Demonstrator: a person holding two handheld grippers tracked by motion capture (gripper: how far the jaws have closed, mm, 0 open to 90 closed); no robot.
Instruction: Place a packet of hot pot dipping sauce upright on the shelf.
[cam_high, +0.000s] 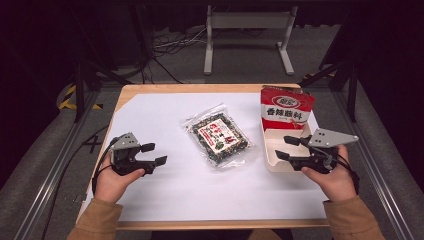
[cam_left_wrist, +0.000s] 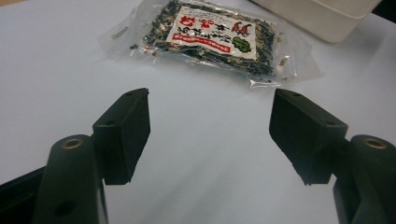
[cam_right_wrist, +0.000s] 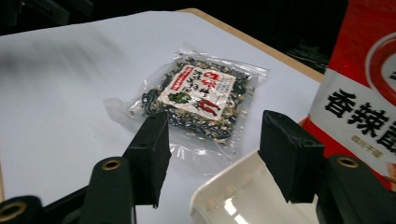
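left tongs (cam_high: 153, 154) agape, right tongs (cam_high: 284, 148) agape

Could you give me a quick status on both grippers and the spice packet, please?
Left gripper and right gripper open, empty. Spice packet flat mid-table, untouched. Nothing between left gripper and packet; white tray under right gripper.

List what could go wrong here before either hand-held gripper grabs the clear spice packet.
The clear spice packet lies flat on the white sheet, so jaws may slide over its slick film. The right hand-held gripper hangs over the white tray and could knock it or topple the upright red bag.
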